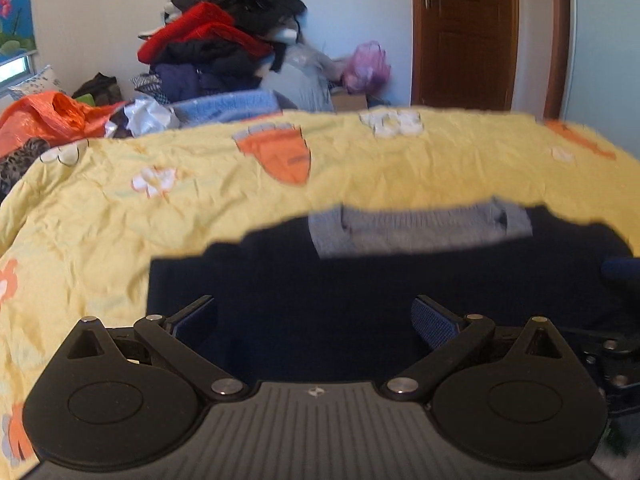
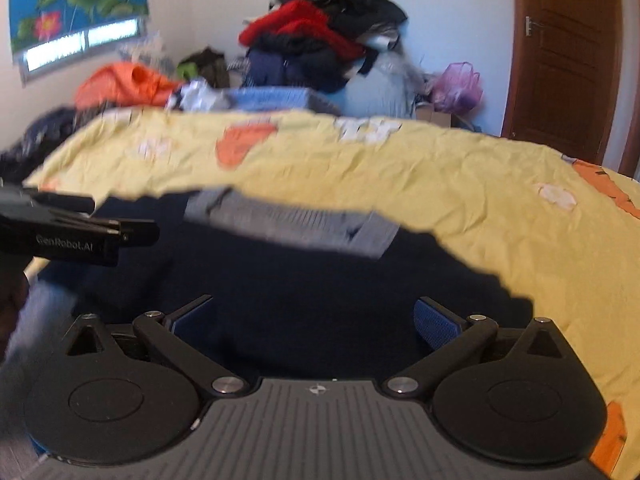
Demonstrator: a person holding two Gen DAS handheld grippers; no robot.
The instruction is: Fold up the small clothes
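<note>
A dark navy garment (image 1: 320, 280) with a grey ribbed band (image 1: 420, 228) along its far edge lies flat on the yellow bedspread (image 1: 360, 168). My left gripper (image 1: 316, 320) hovers over its near part, open, nothing between the fingers. In the right wrist view the same navy garment (image 2: 300, 280) and grey band (image 2: 292, 220) lie ahead, and my right gripper (image 2: 316, 320) is open above it. The left gripper's body (image 2: 76, 236) shows at the left edge of that view.
The bedspread carries orange and white patches. Behind the bed a tall pile of clothes (image 1: 224, 36) leans on the wall, with an orange bag (image 1: 48, 116) to the left and a pink bag (image 1: 368, 66). A brown door (image 1: 468, 32) stands at the right.
</note>
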